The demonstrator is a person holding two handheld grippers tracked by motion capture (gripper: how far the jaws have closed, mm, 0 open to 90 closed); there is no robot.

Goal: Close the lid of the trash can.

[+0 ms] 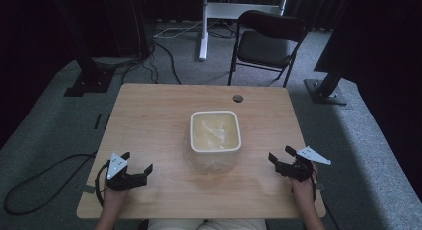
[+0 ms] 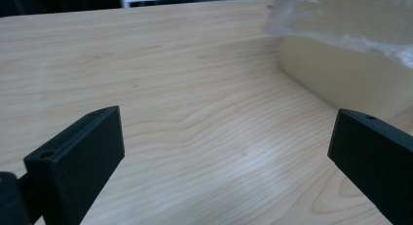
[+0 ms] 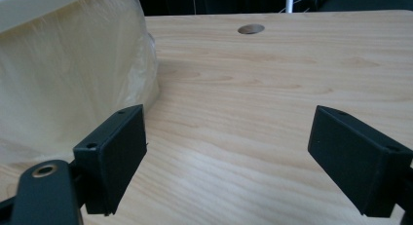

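I have the white bin (image 1: 215, 138), lined with a thin clear plastic bag (image 1: 208, 163) that spills down its outer walls, standing at the middle of the table (image 1: 149, 120). My left gripper (image 1: 133, 173) rests near the front left edge and my right gripper (image 1: 280, 160) near the front right, both well apart from the bin, jaws spread wide and holding nothing. I judge this as the approach step, nothing gripped yet. Next I need to bring both grippers inward to the bag's loose plastic at the bin's sides

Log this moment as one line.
left gripper: open, idle | right gripper: open, idle | lined bin: centre of table, untouched
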